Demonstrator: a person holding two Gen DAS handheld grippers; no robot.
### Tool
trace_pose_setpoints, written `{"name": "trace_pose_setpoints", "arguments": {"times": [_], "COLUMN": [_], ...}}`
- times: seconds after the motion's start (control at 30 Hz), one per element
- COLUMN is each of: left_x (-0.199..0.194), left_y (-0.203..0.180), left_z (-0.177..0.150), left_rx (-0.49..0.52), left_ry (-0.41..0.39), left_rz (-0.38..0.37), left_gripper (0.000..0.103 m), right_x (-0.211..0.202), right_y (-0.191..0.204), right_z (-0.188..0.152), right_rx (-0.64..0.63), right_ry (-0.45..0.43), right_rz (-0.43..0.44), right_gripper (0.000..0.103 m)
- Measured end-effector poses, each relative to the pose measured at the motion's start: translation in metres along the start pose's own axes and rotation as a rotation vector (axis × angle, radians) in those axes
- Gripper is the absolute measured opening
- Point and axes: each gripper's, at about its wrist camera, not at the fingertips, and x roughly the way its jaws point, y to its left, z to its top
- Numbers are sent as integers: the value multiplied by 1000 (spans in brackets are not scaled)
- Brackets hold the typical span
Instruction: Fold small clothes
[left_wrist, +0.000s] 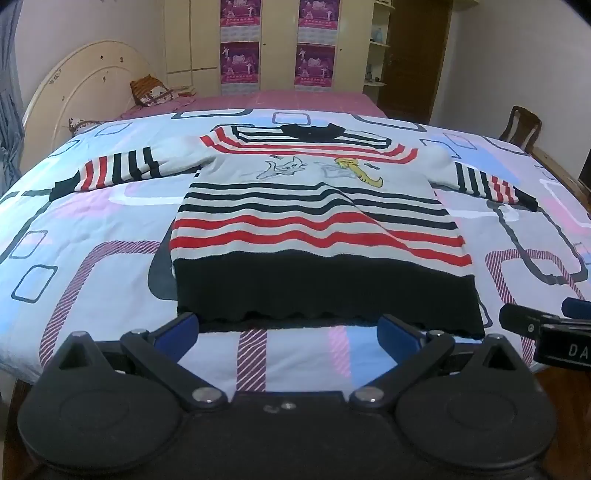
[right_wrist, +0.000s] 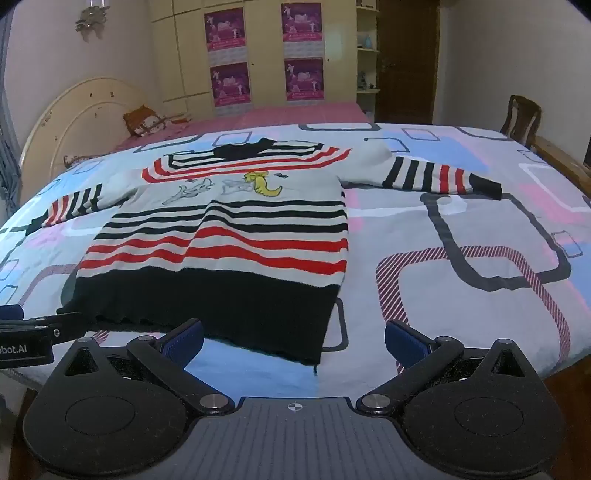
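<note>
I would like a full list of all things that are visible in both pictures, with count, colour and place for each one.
sweater: 1, grey with black and red stripes, black hem, spread flat on the quilt, sleeves out to both sides
quilt: 1, pale blue and pink with grey squares, covers the near part of the bed
bed sheet: 1, pink, behind the quilt
pillow: 1, orange and white, by the headboard
headboard: 1, cream, far left
wardrobe: 1, cream, back wall
posters: 4, purple, on the wardrobe doors
chair: 1, brown wood, right of the bed
left tongs: 1, black with blue pads, open, before the hem
right tongs: 1, same colours, open, at the hem's right corner
</note>
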Motion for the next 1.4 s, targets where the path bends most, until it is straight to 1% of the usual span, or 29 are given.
{"name": "trace_pose_setpoints", "arguments": {"times": [0.3, 0.33, 0.5, 1.4], "left_x": [1, 0, -2, -2], "left_y": [-1, -3, 2, 5], "left_z": [0, 2, -1, -4], "left_rx": [26, 7, -4, -7], "left_ry": [-7, -1, -7, -10], "left_rz": [-7, 9, 8, 12], "left_gripper": [103, 103, 103, 103], "right_x": [-3, -3, -1, 0], "right_y": [0, -1, 1, 3], "right_z": [2, 2, 3, 3], "right_rx": [-1, -1, 7, 4], "right_ry": [-6, -5, 1, -1], "right_rz": [0, 1, 3, 7], "right_gripper": [103, 103, 103, 103]}}
